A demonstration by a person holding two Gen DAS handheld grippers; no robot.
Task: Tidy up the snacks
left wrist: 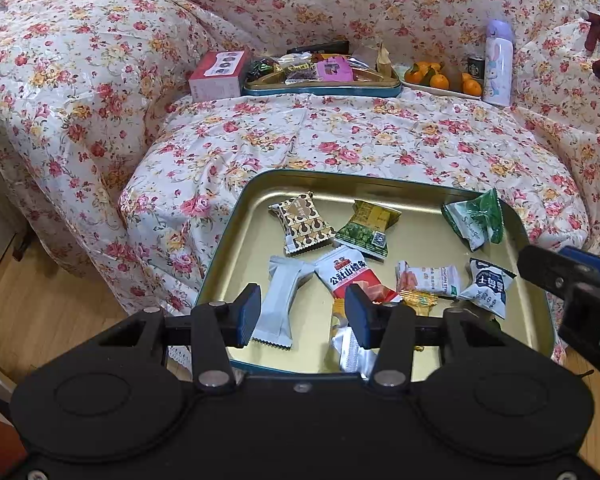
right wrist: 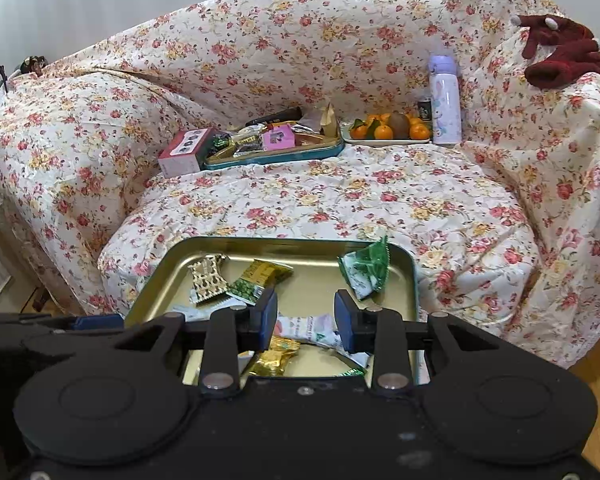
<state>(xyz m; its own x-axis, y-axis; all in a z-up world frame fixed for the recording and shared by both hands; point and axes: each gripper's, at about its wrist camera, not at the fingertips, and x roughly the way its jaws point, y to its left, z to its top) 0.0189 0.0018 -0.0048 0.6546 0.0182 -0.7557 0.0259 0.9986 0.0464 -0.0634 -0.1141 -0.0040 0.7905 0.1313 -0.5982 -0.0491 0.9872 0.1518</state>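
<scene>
Grippers (left wrist: 304, 314) (right wrist: 306, 320) tilted over tin tray (left wrist: 240, 216)

A gold tray (left wrist: 260, 200) sits at the front edge of a floral-covered sofa seat (left wrist: 380, 136). Snack packets are scattered across most of its floor, with a bare strip along the left wall and the far wall. A green packet (left wrist: 476, 220) leans on the far right corner. Between this tray and the back of the seat, the cushion lies open and unobstructed. Along the back stand, left to right, a pink box (left wrist: 216, 76), a second tray (left wrist: 324, 90) heaped with snacks, a fruit plate (left wrist: 440, 80), a small can (left wrist: 476, 66) and an upright bottle (left wrist: 498, 64), packed side by side.
</scene>
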